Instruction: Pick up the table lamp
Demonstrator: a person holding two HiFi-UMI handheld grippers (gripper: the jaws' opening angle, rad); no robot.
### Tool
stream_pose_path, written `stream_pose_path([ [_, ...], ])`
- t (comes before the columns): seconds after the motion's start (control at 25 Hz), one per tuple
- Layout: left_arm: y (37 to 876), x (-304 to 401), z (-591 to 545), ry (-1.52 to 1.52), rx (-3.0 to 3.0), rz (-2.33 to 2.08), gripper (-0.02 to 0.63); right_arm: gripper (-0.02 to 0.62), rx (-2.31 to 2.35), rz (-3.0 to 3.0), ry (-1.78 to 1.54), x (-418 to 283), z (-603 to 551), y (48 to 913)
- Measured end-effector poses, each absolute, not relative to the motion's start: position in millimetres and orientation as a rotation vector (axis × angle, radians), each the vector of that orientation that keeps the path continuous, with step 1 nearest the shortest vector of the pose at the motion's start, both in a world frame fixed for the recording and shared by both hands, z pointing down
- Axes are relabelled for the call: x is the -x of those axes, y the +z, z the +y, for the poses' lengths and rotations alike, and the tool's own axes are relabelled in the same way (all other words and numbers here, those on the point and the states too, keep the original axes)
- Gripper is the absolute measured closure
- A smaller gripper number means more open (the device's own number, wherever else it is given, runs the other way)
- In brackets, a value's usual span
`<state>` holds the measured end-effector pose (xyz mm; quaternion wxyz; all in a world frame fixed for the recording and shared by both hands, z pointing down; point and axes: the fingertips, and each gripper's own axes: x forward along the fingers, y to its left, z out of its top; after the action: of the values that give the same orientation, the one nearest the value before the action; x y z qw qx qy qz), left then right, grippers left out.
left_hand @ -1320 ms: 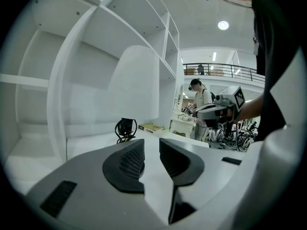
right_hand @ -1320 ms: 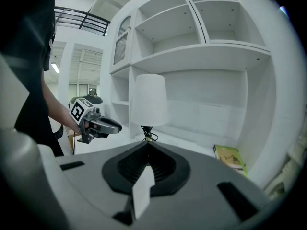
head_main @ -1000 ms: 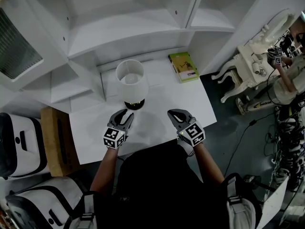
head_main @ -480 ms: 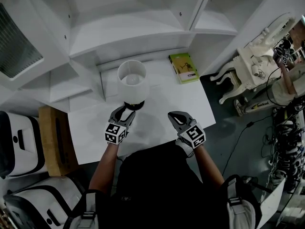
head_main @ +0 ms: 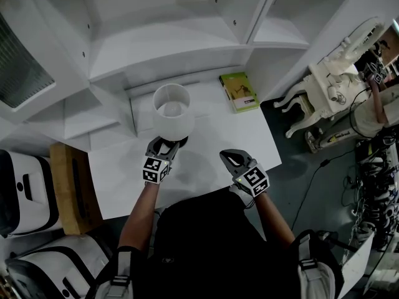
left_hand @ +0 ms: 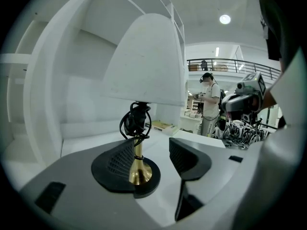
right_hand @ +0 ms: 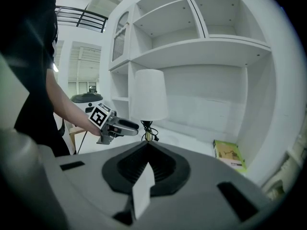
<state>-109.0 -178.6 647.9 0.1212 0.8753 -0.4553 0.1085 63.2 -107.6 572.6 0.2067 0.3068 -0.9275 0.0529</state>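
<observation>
The left gripper is low at the foot of the table lamp, jaws spread wide and opening, with the lamp's brass stem standing between them. The stem sits close against the left-hand pad and well clear of the other one; whether it actually touches that near pad is hard to call from here, but nothing is clamped on it. Just above the jaws a bundle of black cord is wound round the stem, the round black base lies on the desk below, and the white shade flares out overhead. From the head view, the left gripper tucks in under the front edge of the shade, and the lamp stands upright toward the back left of the white desk. Over to the right gripper: it hangs well apart from the lamp above the desk's front edge, jaws together and holding nothing, and its own view looks across at the lamp and the left gripper beside it. A green book lies flat at the desk's back right, white shelving rises behind, and a person stands far off in the room beyond.
</observation>
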Motion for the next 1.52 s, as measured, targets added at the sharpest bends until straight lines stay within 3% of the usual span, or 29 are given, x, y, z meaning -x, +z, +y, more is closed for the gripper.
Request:
stream_pose_path([
  [1.52,663.1,94.0,-238.4,0.298,-2.54,-1.367,0.353,0.588,-0.822,-2.468,0.203,-95.8,-92.5,590.6],
])
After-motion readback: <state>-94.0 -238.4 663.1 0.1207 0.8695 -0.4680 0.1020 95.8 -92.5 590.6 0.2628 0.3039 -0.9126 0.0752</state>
